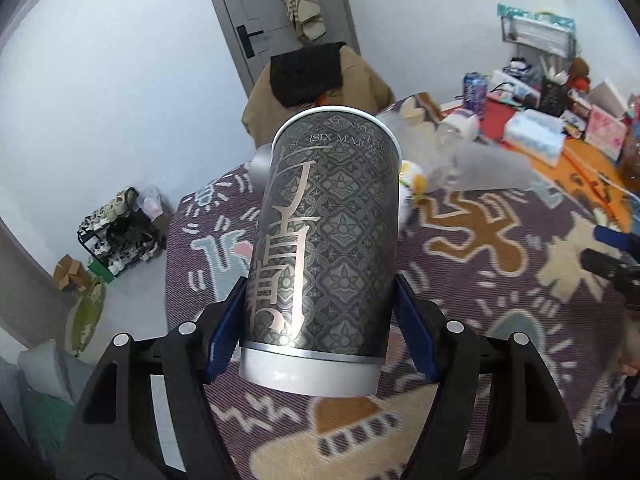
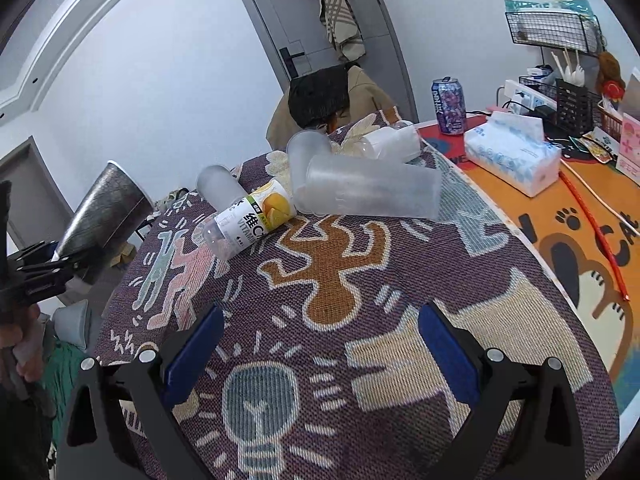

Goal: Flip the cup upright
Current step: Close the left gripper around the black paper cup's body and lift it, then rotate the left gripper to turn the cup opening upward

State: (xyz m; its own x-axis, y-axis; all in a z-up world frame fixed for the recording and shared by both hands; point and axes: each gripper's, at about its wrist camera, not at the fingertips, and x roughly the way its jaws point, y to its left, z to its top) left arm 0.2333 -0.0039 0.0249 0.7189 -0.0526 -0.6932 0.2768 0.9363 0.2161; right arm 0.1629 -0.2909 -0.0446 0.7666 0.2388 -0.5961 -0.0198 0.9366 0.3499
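Observation:
A dark grey patterned paper cup (image 1: 326, 236) with silver lettering and a white rim fills the left wrist view. My left gripper (image 1: 320, 320) is shut on it near its white base, holding it above the table, tilted, mouth pointing away and up. The same cup (image 2: 102, 210) shows at the left of the right wrist view, in the air beyond the table's left edge. My right gripper (image 2: 320, 352) is open and empty, low over the patterned cloth (image 2: 320, 280).
Several clear plastic cups (image 2: 368, 190) lie on their sides at the far middle of the cloth, with a fallen vitamin bottle (image 2: 252, 216). A tissue pack (image 2: 512, 156), a drink can (image 2: 448, 106) and wire baskets (image 2: 560, 100) stand on the orange mat at right.

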